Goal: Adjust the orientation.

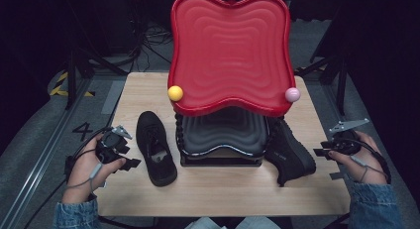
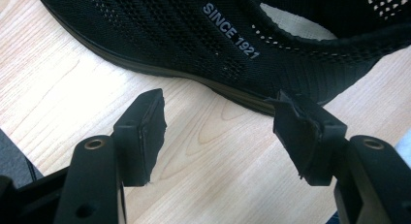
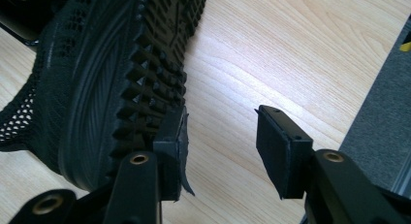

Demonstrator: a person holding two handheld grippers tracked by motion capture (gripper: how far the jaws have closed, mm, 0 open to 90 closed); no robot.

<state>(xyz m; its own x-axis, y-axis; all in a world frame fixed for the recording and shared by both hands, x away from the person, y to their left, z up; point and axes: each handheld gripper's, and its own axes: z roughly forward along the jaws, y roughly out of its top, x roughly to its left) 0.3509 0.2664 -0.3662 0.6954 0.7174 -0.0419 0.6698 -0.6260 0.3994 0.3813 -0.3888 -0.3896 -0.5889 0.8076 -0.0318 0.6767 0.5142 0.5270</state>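
Left claw [image 1: 130, 163] wide open, empty, held low over the counter [image 1: 223, 189]. In the left gripper view, jaws spread with bare wood between them; left shoe [image 2: 218, 44] just ahead of the tips, upright on its sole, side panel lettered "SINCE 1921" facing the claw. Heel end close to the right-hand jaw tip; contact there cannot be told.

Right claw [image 1: 322, 153] also wide open, gripping nothing. In the right gripper view, right shoe [image 3: 111, 73] tipped on its side, lugged sole turned toward the claw, lying against the outer face of the left-hand jaw and not between the jaws. Bare counter in the gap.

From the high view: black rack [image 1: 223, 137] between the two claws, carrying a red tray [image 1: 230, 50] tilted up behind it. Left shoe just beside the rack on the left claw's side, right shoe against the rack on the right claw's side.
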